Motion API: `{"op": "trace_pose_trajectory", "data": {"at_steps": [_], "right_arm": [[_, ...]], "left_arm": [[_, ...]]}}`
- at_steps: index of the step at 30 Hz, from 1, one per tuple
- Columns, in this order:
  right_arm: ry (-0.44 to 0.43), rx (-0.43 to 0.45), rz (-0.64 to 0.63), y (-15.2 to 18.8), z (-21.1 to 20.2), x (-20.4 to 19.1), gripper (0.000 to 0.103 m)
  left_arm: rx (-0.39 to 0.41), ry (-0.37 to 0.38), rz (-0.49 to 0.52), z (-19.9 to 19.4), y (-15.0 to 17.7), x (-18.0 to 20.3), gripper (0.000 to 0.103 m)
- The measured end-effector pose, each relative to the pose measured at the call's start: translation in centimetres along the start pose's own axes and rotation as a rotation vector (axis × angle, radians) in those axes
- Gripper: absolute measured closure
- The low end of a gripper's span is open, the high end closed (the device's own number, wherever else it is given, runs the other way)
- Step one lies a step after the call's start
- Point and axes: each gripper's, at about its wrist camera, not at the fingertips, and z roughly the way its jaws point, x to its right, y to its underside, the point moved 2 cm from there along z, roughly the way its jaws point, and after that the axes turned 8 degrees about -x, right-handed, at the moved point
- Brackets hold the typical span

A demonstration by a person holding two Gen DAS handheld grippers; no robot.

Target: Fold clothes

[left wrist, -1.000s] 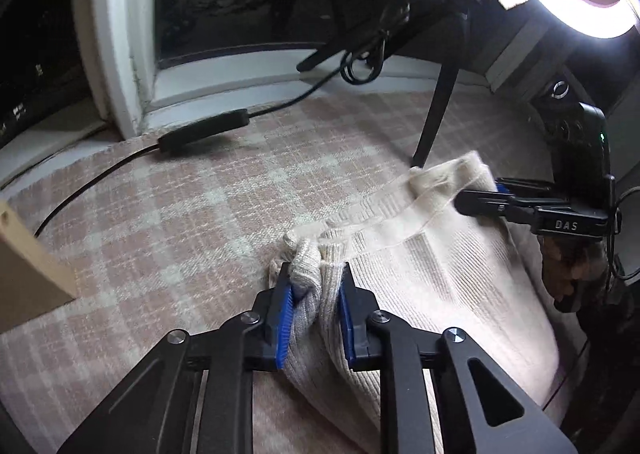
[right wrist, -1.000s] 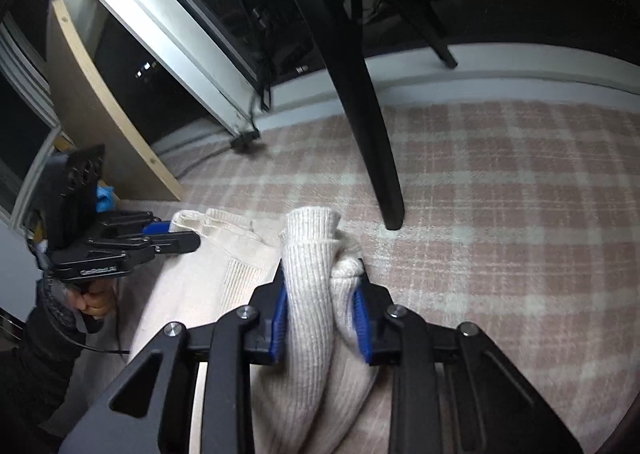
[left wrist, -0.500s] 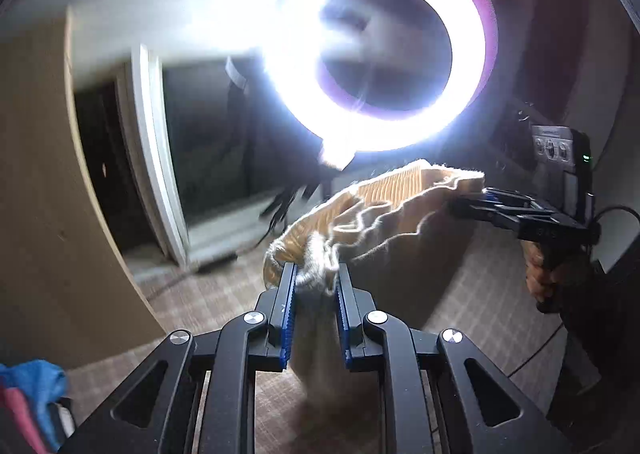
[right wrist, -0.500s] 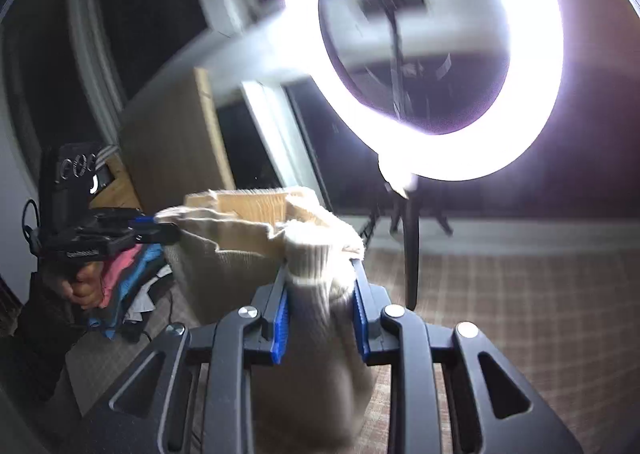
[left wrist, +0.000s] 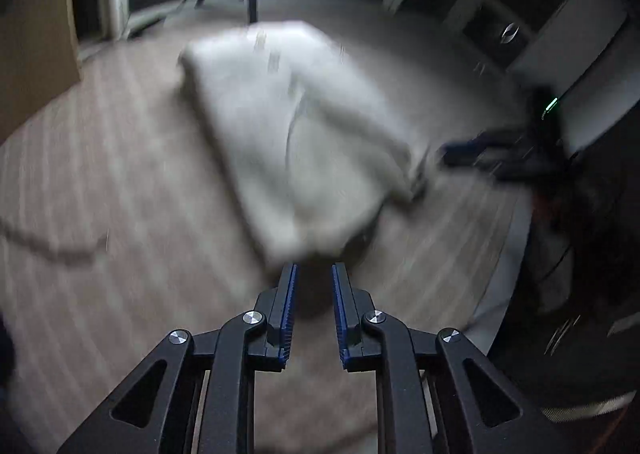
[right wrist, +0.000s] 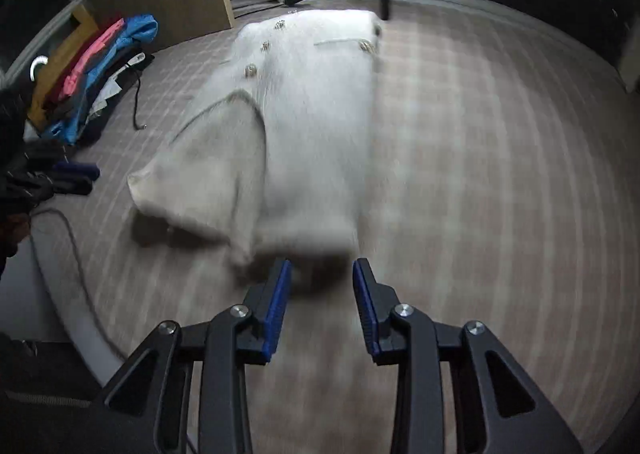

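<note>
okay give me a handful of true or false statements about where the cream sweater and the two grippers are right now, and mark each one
1. The cream sweater lies spread on the checked cloth. True.
2. The right gripper is clamped on the sweater. False: its jaws have just been opening, nothing between them.
3. The left gripper holds a sleeve. False: its pads are bare.
4. A pile of coloured clothes lies left of the sweater in the right wrist view. True.
5. Buttons show on the sweater. True.

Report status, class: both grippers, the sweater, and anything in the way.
Left gripper open, empty. Right gripper just opening, empty. Sweater spread on plaid cover, buttons up. Clothes pile off to one side, clear.
</note>
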Motion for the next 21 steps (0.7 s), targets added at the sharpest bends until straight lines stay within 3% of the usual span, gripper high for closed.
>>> {"op": "trace_pose_trajectory", "data": {"at_steps": [3,6,8,11,13,15,17,19,20,21], "right_arm": [[-0.077,0.075,0.078,1.2,-3.6,1.4,0.07],[-0.104,0.165,0.096,-0.8,-5.9,1.6,0.07],[-0.086,0.155,0.072,-2.5,-4.8,0.7,0.07],[-0.058,0.137,0.036,-5.0,-3.1,-0.6,0.07],[-0.027,0.097,0.026,-5.9,-0.9,-1.0,0.07],[0.049,0.056,0.043,-6.3,0.9,-0.4,0.062],[0.075,0.017,0.059,-6.8,2.5,0.3,0.059],[0.032,-0.009,0.089,-6.8,3.6,0.9,0.059],[0.009,-0.021,0.104,-6.8,4.1,1.2,0.061],[-0.032,-0.024,0.119,-6.8,4.0,1.4,0.077]], "left_arm": [[0.043,0.005,-0.044,-2.2,0.4,-0.5,0.086],[0.115,-0.026,-0.031,-3.6,-1.4,-0.1,0.076],[0.134,-0.034,-0.016,-3.0,-3.0,0.4,0.071],[0.082,-0.104,-0.007,-0.4,-4.1,0.8,0.071],[0.045,-0.11,-0.024,0.9,-4.0,0.4,0.071],[0.012,-0.121,-0.063,2.2,-3.7,-0.4,0.071],[-0.003,-0.099,-0.113,3.4,-3.4,-1.2,0.071],[0.004,-0.048,-0.149,4.0,-3.2,-1.6,0.072],[0.01,-0.035,-0.153,4.2,-3.3,-1.5,0.074],[0.015,-0.025,-0.154,4.3,-3.4,-1.3,0.081]]}}
